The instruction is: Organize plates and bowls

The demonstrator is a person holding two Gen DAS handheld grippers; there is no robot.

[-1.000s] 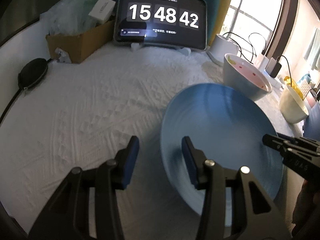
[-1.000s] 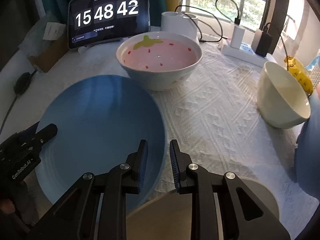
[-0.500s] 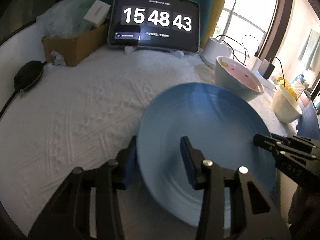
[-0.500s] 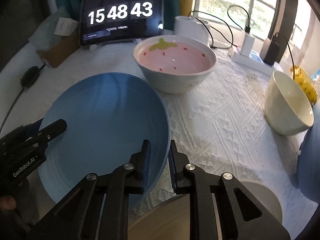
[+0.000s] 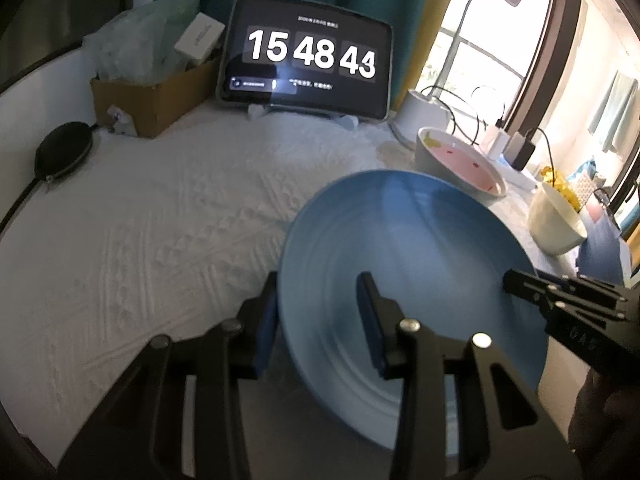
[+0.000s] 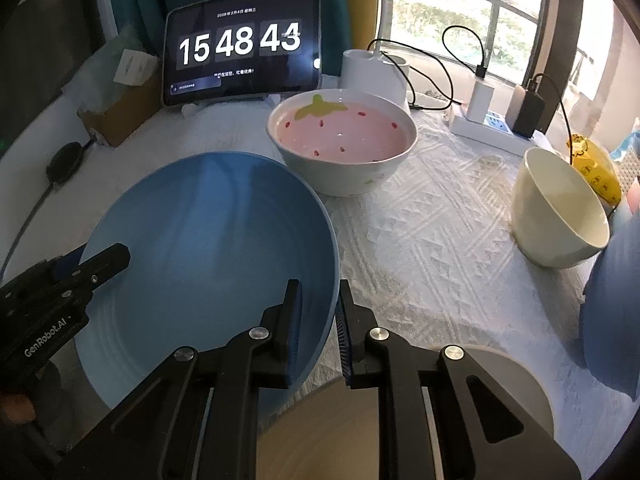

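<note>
A large blue plate is held tilted above the white tablecloth. My left gripper straddles the plate's left rim, jaws still apart, one finger under the rim and one on top. My right gripper is shut on the plate's right rim. A pink strawberry bowl stands behind the plate. A cream bowl stands to the right. A beige plate lies under my right gripper.
A tablet clock stands at the back, with a cardboard box and a black pouch to its left. A white lamp base, power strip with chargers and a yellow packet stand at the back right. Another blue dish is at the right edge.
The right gripper has closed onto the plate's right rim. The plate has moved left toward the left gripper, whose fingers now straddle its left rim.
</note>
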